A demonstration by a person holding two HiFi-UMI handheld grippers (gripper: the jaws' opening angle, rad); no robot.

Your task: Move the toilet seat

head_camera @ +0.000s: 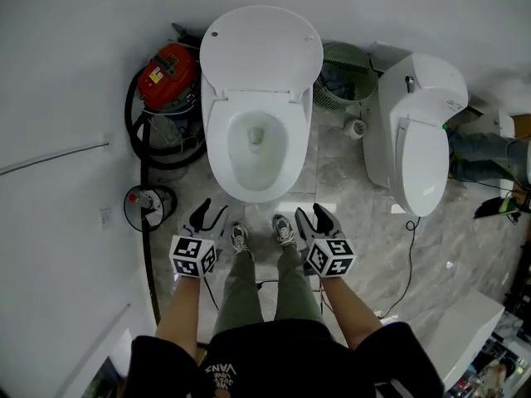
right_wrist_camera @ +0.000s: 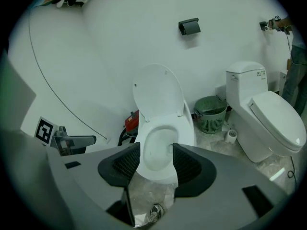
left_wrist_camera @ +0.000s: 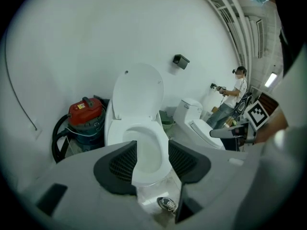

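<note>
1. The person stands in front of the toilet. The shoes [head_camera: 240,239] are just before the bowl [head_camera: 257,191], so both arms can reach it from the middle.
2. The left gripper [head_camera: 213,210] hangs low beside the left leg. Its jaws are apart and nothing is between the pads; in the left gripper view only the far bowl shows through the gap.
3. The right gripper [head_camera: 311,212] is at the same height by the right leg, also with the jaws apart and empty. Both point forward and down at the toilet, I think to be ready for the front rim.
4. The seat [head_camera: 217,152] seems to lie flat on the bowl, while the lid [head_camera: 261,52] stands upright and leans back toward the wall. I cannot tell for sure where the seat ends and the rim begins, because all is white.
5. Neither gripper touches the seat, so in my judgement the task is at the approach and no moving is done yet.
6. A red vacuum [head_camera: 166,77] stands close on the left of the bowl and a green basket [head_camera: 344,77] on the right. A second toilet [head_camera: 419,139] is farther right. The front edge is therefore the freest side for a grip.
</note>
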